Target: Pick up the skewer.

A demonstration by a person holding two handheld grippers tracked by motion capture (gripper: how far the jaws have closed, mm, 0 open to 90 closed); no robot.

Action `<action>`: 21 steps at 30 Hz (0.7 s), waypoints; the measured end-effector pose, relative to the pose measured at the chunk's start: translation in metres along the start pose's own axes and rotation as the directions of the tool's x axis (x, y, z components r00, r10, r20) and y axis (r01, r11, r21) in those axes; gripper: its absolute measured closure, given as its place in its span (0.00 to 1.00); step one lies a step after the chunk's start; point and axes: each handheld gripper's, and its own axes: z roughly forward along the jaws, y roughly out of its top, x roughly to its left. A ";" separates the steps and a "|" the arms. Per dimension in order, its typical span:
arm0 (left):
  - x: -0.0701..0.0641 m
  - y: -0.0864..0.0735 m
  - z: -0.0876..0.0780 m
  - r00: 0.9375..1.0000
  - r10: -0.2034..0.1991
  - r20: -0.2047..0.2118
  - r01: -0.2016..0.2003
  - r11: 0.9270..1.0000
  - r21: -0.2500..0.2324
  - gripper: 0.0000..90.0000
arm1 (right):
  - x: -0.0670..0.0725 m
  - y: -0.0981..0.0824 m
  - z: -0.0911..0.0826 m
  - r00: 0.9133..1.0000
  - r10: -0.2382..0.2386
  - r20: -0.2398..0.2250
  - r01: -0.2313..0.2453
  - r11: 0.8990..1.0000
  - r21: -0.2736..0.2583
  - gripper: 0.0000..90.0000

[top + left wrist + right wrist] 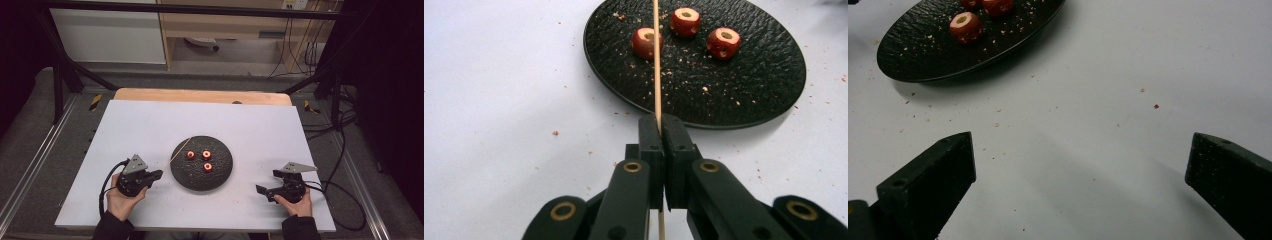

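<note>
Left claw (659, 127) is clamped on my skewer (656, 60), which slants out over the black plate (769, 85). Three red cored fruit pieces (686, 21) sit on the plate at mid-table (150, 125). Right claw (1080, 175) is spread wide, beside the plate's right.

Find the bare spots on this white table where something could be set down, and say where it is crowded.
Bare: the far strip of the white board beyond the black plate, plus both far corners. Crowded: the plate carrying three red pieces, flanked by the left gripper and right gripper.
</note>
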 end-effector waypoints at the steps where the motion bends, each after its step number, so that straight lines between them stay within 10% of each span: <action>1: 0.000 -0.002 -0.001 1.000 -0.001 0.003 0.001 1.000 -0.005 0.98 | 0.000 0.000 0.000 1.000 0.004 0.001 -0.004 1.000 -0.001 0.01; 21: 0.005 -0.024 -0.012 0.999 -0.006 0.049 0.010 0.996 -0.084 0.98 | 0.028 0.026 0.023 0.999 -0.031 0.029 0.030 0.999 0.024 0.01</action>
